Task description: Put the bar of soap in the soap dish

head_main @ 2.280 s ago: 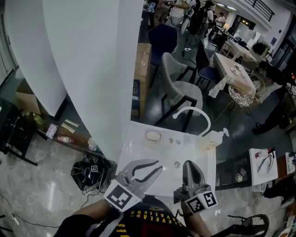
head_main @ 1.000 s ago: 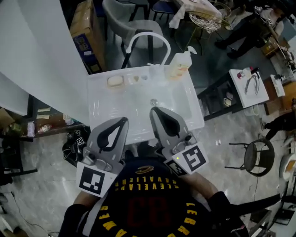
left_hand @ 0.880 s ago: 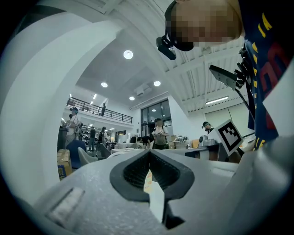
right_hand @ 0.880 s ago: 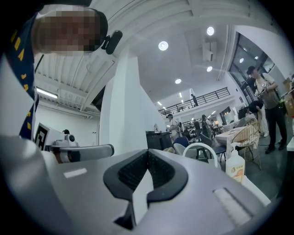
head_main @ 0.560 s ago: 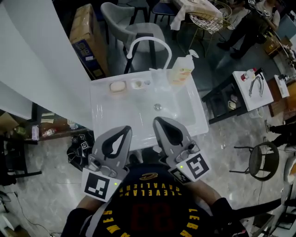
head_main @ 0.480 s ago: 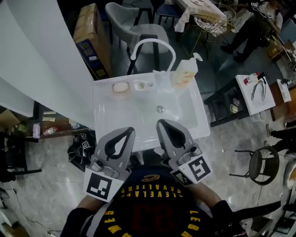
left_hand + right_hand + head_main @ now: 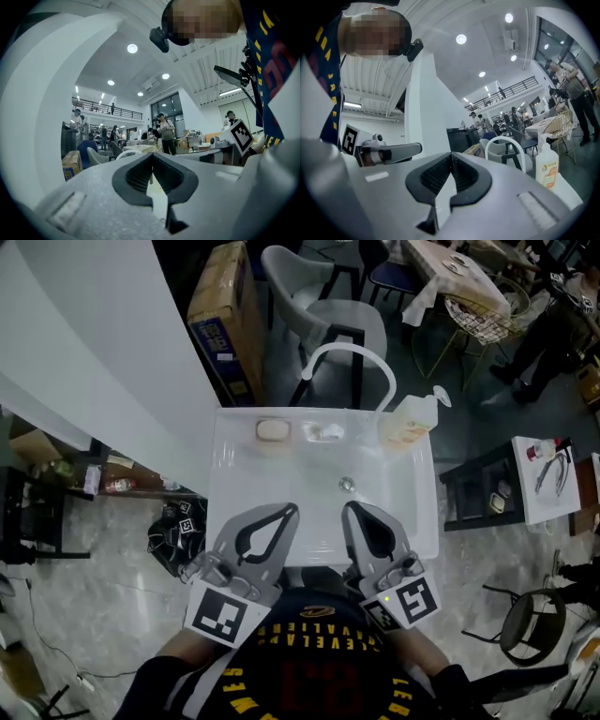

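Both grippers have pushed forward over the sink's [image 7: 230, 486] near rim since the earlier frame. You hold your left gripper [image 7: 287, 511] and right gripper [image 7: 350, 507] level, side by side, each with its jaws pressed together on nothing. One soap [image 7: 273, 430] lies on the far ledge, just left of one dish [image 7: 325, 432]. Beyond stand one faucet [image 7: 347, 351] and one bottle [image 7: 409, 423].

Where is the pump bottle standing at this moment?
In the head view, the pump bottle stands on the back right corner of the white sink, just right of the curved faucet.
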